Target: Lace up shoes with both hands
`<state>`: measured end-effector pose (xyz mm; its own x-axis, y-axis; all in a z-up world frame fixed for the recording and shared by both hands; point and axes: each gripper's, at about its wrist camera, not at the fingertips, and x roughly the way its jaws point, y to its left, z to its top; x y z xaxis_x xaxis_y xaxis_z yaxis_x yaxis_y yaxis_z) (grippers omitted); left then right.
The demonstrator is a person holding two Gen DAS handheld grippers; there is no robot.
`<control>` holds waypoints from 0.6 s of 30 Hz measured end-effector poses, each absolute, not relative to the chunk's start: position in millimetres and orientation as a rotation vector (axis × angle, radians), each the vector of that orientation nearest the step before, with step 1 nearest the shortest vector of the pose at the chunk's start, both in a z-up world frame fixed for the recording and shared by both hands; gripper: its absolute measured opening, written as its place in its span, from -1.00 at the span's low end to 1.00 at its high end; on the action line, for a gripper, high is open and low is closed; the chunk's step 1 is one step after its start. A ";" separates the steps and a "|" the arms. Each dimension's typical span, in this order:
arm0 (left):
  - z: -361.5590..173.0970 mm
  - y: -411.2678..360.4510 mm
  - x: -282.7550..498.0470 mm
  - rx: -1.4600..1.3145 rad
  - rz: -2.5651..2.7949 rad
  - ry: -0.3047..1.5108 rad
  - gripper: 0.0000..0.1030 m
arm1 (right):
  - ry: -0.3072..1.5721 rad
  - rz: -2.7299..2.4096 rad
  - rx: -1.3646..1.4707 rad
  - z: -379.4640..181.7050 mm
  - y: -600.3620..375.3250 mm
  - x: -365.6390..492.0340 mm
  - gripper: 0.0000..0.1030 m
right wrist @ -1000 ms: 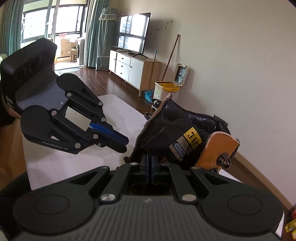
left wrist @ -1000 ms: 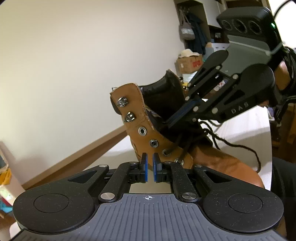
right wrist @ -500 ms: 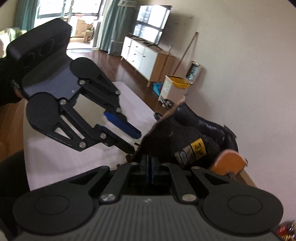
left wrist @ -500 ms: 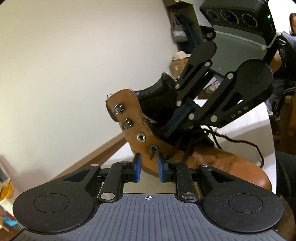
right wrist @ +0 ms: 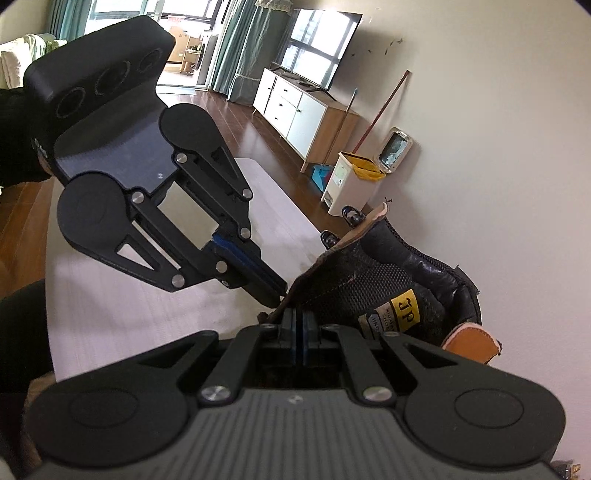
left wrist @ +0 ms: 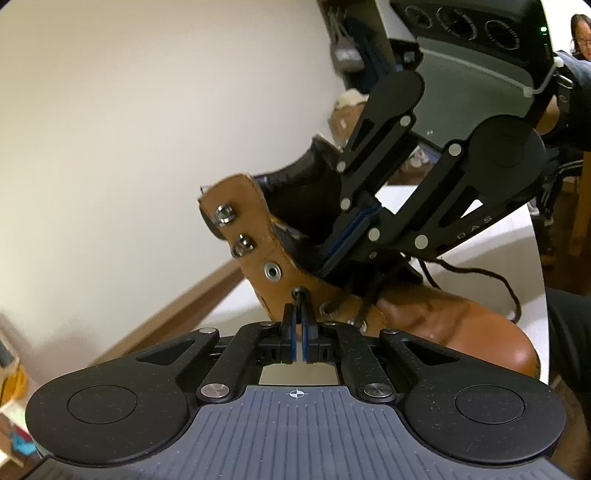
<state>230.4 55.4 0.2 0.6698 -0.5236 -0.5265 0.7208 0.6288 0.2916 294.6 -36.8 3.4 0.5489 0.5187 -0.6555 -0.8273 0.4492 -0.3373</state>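
A tan leather boot (left wrist: pixel 443 325) with a black lining (right wrist: pixel 369 288) stands on the white table (right wrist: pixel 129 314). A dark lace tip pokes out of an eyelet (left wrist: pixel 299 293) on the near flap. My left gripper (left wrist: pixel 298 317) is just below that eyelet, its jaws closing tight onto the lace tip; in the right wrist view the left gripper (right wrist: pixel 275 295) touches the flap from outside. My right gripper (right wrist: pixel 297 321) is shut at the flap's inner edge, and in the left wrist view the right gripper (left wrist: pixel 325 269) reaches into the boot's opening. What it pinches is hidden. Loose lace (left wrist: pixel 480 273) trails over the table.
A plain wall rises close behind the boot. Beyond the table stand a white bin (right wrist: pixel 351 184), a low TV cabinet (right wrist: pixel 295 110) and wooden floor. A person (left wrist: pixel 580 33) sits at the far top right.
The lace tip came out through the eyelet; my left jaws opened around it and then shut on it. My right gripper rolled and shifted closer to the boot's flap.
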 end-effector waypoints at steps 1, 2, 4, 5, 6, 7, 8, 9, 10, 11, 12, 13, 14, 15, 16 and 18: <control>0.9 54.8 230.1 0.518 -0.735 0.422 -0.95 | 0.498 0.874 -0.702 4.1 -36.7 293.5 -0.89; 1.8 53.6 229.8 0.523 -0.731 0.430 -0.95 | 0.489 0.869 -0.708 5.0 -36.6 291.9 -0.89; 3.5 50.4 229.0 0.541 -0.718 0.444 -0.95 | 0.472 0.858 -0.709 5.9 -37.7 288.7 -0.87; 4.3 47.9 227.7 0.563 -0.709 0.450 -0.95 | 0.463 0.851 -0.707 6.9 -38.8 286.1 -0.87; 4.9 46.5 226.8 0.576 -0.703 0.455 -0.95 | 0.454 0.846 -0.696 9.0 -41.2 282.8 -0.87; 5.4 45.0 225.9 0.593 -0.697 0.458 -0.95 | 0.440 0.839 -0.681 12.1 -44.7 279.0 -0.87; 5.5 44.4 225.1 0.610 -0.688 0.459 -0.95 | 0.436 0.833 -0.674 13.8 -46.7 276.9 -0.83; 5.5 44.3 224.7 0.624 -0.680 0.461 -0.95 | 0.432 0.822 -0.669 16.1 -49.0 273.9 -0.79; 5.4 43.8 223.9 0.637 -0.671 0.463 -0.95 | 0.428 0.812 -0.667 17.8 -51.0 271.3 -0.68; 5.3 43.6 222.8 0.651 -0.660 0.467 -0.95 | 0.425 0.803 -0.664 19.3 -53.0 268.4 -0.63; 5.1 43.4 221.6 0.666 -0.649 0.470 -0.95 | 0.424 0.796 -0.661 21.1 -55.4 264.6 -0.63; 5.1 43.1 221.1 0.673 -0.643 0.472 -0.95 | 0.424 0.796 -0.661 21.5 -55.7 264.1 -0.63; 5.5 43.0 220.4 0.676 -0.644 0.473 -0.95 | 0.424 0.785 -0.658 23.6 -58.8 258.6 -0.63; 5.7 42.9 218.5 0.682 -0.643 0.472 -0.95 | 0.424 0.780 -0.658 24.4 -60.4 255.7 -0.63; 5.9 42.5 216.8 0.689 -0.641 0.471 -0.95 | 0.424 0.775 -0.656 25.3 -61.8 253.4 -0.63; 6.4 42.0 215.1 0.695 -0.639 0.470 -0.95 | 0.423 0.765 -0.652 26.5 -65.1 248.5 -0.63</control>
<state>215.1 42.0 6.4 0.7135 -0.3785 -0.5897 0.6758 0.5942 0.4363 248.5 -65.1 26.5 0.6542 0.4978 -0.5694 -0.7470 0.5430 -0.3836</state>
